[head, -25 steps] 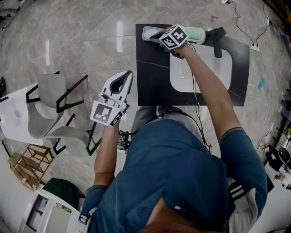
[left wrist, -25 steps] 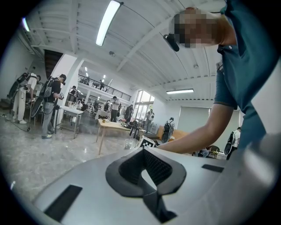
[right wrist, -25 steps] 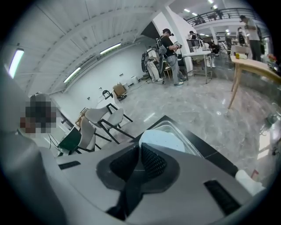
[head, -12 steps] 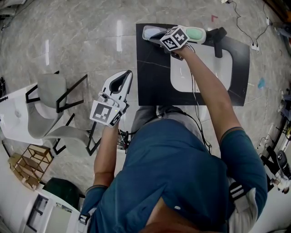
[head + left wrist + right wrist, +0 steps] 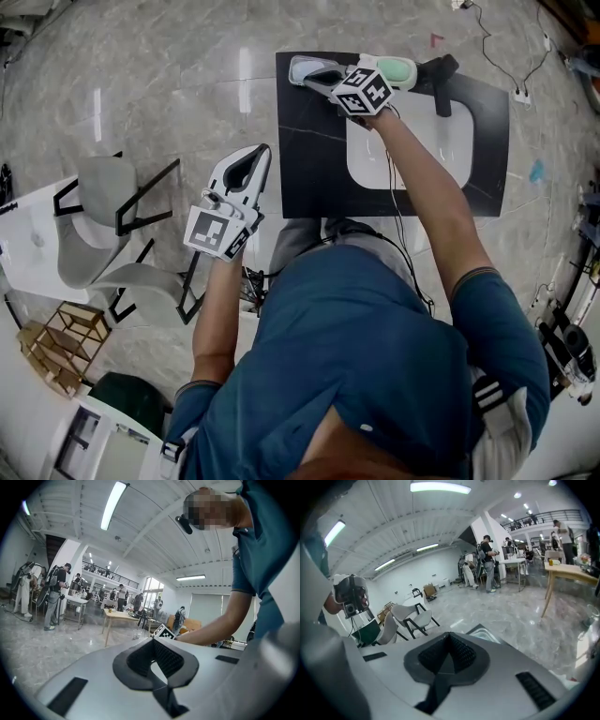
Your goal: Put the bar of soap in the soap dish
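Fingers point(image 5: 463, 654) of the right gripper point(image 5: 450, 640) are pressing together tip to tip with nothing between them, having just been closing the last sliver. They are hanging over the right end of a shallow grey tray point(image 5: 302, 66) at the far left corner of the black table point(image 5: 309, 178). The corner of that tray showing in the right gripper view is looking bare.

Further right, clear of the gripper, a pale green oval piece point(image 5: 398, 68) with a white edge round it is lying beside the dark faucet point(image 5: 441, 77), behind the white sink basin point(image 5: 412, 155). I am taking the green piece for the bar of soap. Whether its white edge is the soap dish already under it, or the grey tray is the dish and waiting empty, I cannot tell from where I am standing. Either way, neither gripper is carrying soap. If the tray is the dish, the whole job is remaining: pick up, carry, set down.

The left gripper point(image 5: 267, 153) is idling well off the table's left edge, over the floor near a grey chair point(image 5: 103, 192). Its fingers point(image 5: 168, 656) are also meeting at the tips and holding nothing.

Against a second ago, the right gripper is riding a little higher and tipping differently — its marker cube point(image 5: 363, 91) is showing larger and sitting closer to the green piece. The left gripper, the tray and the green piece are lying where they were.
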Demonstrator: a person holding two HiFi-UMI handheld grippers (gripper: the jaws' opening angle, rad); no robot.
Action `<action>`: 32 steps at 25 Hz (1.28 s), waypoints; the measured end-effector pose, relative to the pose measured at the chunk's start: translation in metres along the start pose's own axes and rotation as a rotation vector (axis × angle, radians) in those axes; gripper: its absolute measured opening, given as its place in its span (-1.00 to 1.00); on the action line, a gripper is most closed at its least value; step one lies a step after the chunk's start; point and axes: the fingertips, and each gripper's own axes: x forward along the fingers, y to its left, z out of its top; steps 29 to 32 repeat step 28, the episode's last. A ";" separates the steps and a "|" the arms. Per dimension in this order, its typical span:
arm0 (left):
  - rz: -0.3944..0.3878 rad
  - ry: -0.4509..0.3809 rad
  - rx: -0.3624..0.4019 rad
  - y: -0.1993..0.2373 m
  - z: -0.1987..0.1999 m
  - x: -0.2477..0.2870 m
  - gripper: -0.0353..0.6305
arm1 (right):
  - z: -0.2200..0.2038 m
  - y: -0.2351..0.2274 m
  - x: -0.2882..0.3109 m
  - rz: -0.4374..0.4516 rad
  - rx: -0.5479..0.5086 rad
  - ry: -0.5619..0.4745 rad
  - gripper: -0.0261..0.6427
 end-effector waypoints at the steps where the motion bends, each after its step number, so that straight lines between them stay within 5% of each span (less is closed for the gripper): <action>1: 0.000 -0.001 0.002 -0.001 0.001 -0.001 -0.88 | 0.006 0.005 -0.004 -0.001 -0.023 -0.028 -0.88; 14: 0.024 -0.031 0.051 -0.027 0.016 -0.015 -0.88 | 0.055 0.091 -0.069 -0.043 -0.232 -0.233 -0.88; 32: 0.022 -0.056 0.154 -0.052 0.045 -0.025 -0.88 | 0.089 0.185 -0.153 -0.050 -0.303 -0.416 -0.88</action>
